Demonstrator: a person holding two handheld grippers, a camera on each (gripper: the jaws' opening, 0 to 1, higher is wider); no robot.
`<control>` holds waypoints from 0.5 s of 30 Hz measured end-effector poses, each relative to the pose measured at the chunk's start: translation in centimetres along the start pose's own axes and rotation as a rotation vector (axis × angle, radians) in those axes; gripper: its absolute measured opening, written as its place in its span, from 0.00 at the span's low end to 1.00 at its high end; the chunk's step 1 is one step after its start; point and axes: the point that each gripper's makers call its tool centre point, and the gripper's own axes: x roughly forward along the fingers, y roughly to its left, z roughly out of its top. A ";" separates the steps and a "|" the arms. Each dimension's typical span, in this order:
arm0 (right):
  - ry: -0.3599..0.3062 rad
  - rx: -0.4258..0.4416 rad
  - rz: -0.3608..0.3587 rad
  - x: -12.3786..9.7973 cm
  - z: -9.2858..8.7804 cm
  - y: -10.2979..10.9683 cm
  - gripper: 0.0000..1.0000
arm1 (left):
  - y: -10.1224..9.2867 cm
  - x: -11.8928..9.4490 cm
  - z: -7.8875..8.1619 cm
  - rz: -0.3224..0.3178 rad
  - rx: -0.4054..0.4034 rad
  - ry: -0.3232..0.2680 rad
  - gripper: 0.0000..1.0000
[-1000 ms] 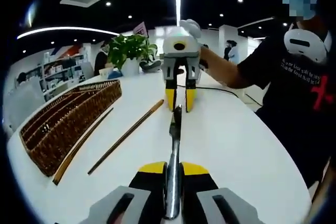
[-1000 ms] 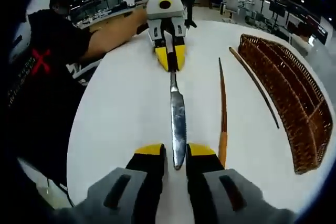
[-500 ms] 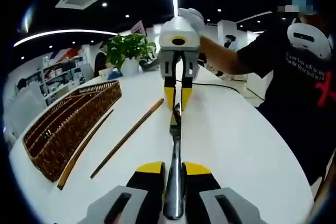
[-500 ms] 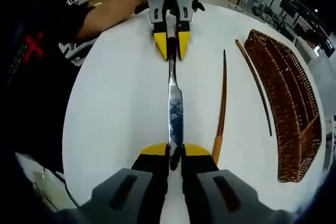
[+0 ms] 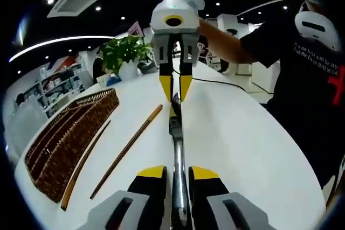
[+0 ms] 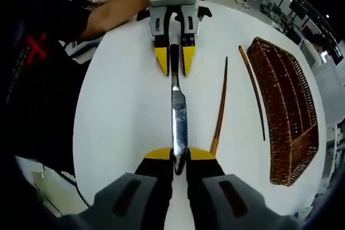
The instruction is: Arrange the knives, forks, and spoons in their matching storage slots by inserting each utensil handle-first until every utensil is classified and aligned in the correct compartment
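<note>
Left tool (image 5: 177, 172): in the left gripper view, its yellow-tipped jaws rise from the bottom edge, closed on the handle end of a table knife (image 5: 176, 133). In the right gripper view the same tool (image 6: 172, 67) sits across the bench, jaws pinched on that handle.
Right tool (image 6: 180, 154): in the right gripper view, jaws drawn in tight on the blade tip of the knife (image 6: 178, 117). In the left gripper view it (image 5: 174, 87) points down at the far end of the knife, jaws nearly together around the blade tip.
Knife: held at both ends, stretched straight between the two tools, over the middle of the bench; whether it touches the top I cannot tell.
Bench (image 6: 124, 111): white, rounded edge.
Chopsticks: two long wooden sticks lie on the bench beside the knife. The nearer one (image 6: 218, 109) is just beside the right tool at its pale end; the other (image 6: 252, 92) lies between it and the tray. Left gripper view: first (image 5: 127, 150), second (image 5: 86, 162).
Storage tray (image 6: 288, 109): brown wicker, long, divided into lengthwise slots, at the bench edge, well apart from the knife. Left gripper view: (image 5: 64, 138).
Person: dark shirt (image 5: 310, 74), forearm reaching to the right tool.
Far: potted green plant (image 5: 125, 55) at the bench end; ceiling lights.
</note>
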 end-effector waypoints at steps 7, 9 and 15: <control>0.014 -0.012 -0.002 0.0 -0.3 0.1 0.08 | 0.0 0.3 0.2 -0.019 -0.012 -0.007 0.09; 0.011 -0.011 -0.010 -0.1 -0.4 -0.1 0.08 | 0.3 0.4 0.2 -0.007 0.006 -0.004 0.09; -0.028 -0.003 -0.013 -0.4 -0.6 -0.4 0.08 | 1.1 0.2 0.5 0.002 -0.026 -0.042 0.08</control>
